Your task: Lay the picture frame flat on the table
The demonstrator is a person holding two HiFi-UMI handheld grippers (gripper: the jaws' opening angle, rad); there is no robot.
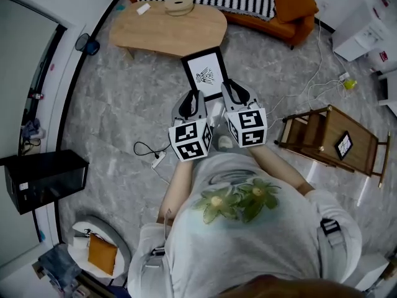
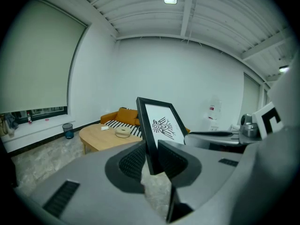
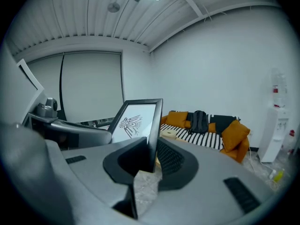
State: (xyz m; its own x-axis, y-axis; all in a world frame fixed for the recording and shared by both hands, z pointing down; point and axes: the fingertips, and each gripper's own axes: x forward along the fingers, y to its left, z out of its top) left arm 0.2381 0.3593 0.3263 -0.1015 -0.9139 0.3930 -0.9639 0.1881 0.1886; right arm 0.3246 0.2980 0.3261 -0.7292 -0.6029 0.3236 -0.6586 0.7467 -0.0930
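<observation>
The black picture frame (image 1: 205,73) with a white print of a bird figure hangs in the air over the grey floor, short of the oval wooden table (image 1: 167,27). My left gripper (image 1: 192,104) is shut on the frame's lower left edge. My right gripper (image 1: 234,95) is shut on its lower right edge. In the left gripper view the frame (image 2: 159,125) stands upright between the ribbed pads (image 2: 132,161), with the table (image 2: 101,137) beyond. In the right gripper view the frame (image 3: 138,121) rises from between the pads (image 3: 169,158).
On the table lie a round roll (image 1: 178,5) and a small white item (image 1: 143,8). An orange sofa (image 1: 291,8) with a striped cover stands behind it. A wooden stand (image 1: 329,138) is at the right. A cable (image 1: 149,151) and a black box (image 1: 43,179) are at the left.
</observation>
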